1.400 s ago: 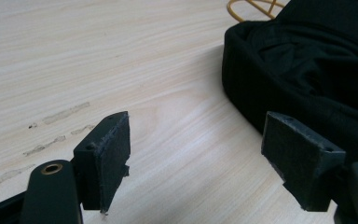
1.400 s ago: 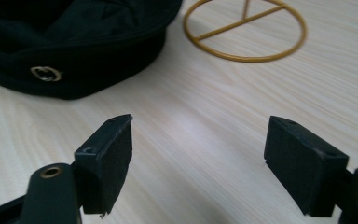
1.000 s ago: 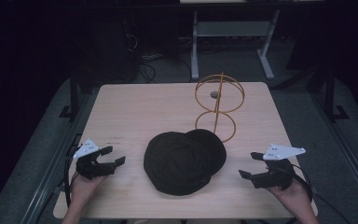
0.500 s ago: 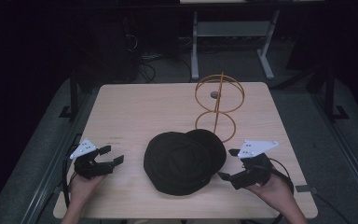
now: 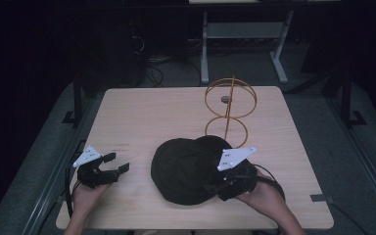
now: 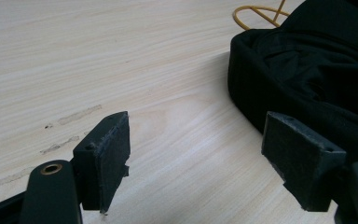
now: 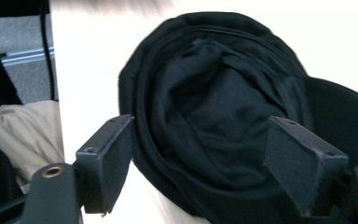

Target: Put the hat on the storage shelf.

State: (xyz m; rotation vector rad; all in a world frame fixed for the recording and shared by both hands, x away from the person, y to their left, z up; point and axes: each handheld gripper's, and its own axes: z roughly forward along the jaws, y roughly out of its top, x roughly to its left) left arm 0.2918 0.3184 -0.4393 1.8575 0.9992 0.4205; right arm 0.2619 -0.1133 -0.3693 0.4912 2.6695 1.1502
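Right claw (image 5: 214, 188) moved over black cap (image 5: 186, 169), closing slightly, unclamped, crumpled crown

A pale wooden table (image 5: 142, 112) carries a black cap (image 5: 186, 169) — and a gold wire stand (image 5: 229, 107) (far side).

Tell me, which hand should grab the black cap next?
Probably the right: its tongs are open right at the cap, rim between the jaws. The left tongs sit apart on the table.
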